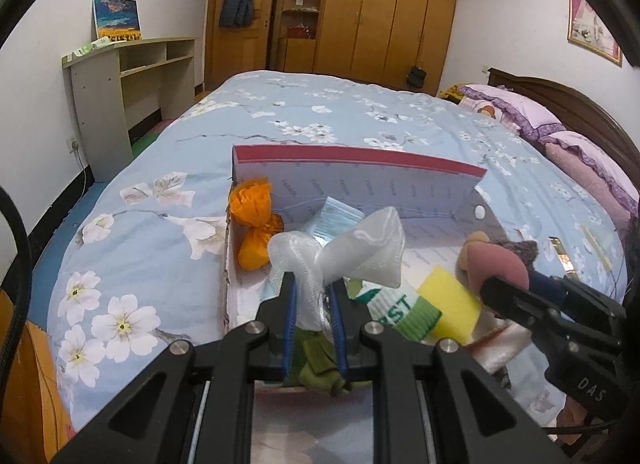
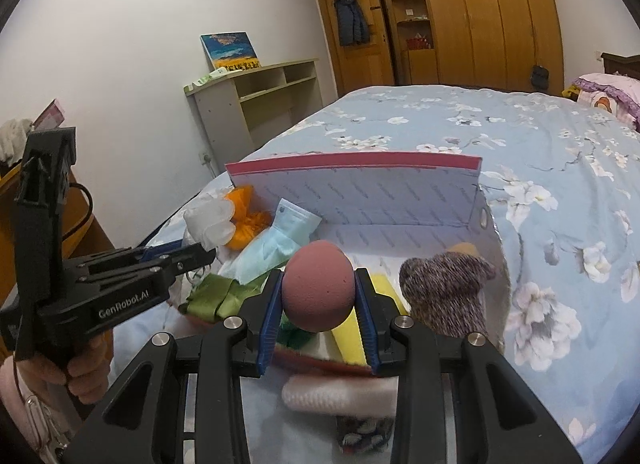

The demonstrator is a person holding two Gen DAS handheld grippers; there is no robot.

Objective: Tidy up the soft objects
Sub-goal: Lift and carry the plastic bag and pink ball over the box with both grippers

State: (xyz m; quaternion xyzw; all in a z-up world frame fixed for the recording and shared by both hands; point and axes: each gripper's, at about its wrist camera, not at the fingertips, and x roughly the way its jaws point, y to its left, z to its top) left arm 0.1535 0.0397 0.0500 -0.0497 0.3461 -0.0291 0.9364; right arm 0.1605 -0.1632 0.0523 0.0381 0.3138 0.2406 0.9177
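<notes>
My left gripper (image 1: 313, 284) is shut on a white mesh bow (image 1: 340, 252) and holds it above the near left part of an open cardboard box (image 1: 360, 167); the bow also shows in the right wrist view (image 2: 212, 219). My right gripper (image 2: 318, 288) is shut on a dusty-pink egg-shaped sponge (image 2: 318, 286) over the box's near middle; the sponge also shows in the left wrist view (image 1: 496, 264). In the box lie an orange cloth bow (image 1: 254, 223), a blue face mask (image 2: 272, 244), a green ribbon (image 2: 216, 296), a yellow sponge (image 1: 448, 304) and a knitted brown-purple piece (image 2: 444, 292).
The box (image 2: 420, 191) sits on a bed with a blue floral quilt (image 1: 320, 111). Purple pillows (image 1: 532, 115) lie at the headboard on the right. A beige desk (image 1: 128, 71) stands against the left wall, a wooden wardrobe (image 1: 380, 11) behind. A pink knitted roll (image 2: 340, 392) lies at the box's near edge.
</notes>
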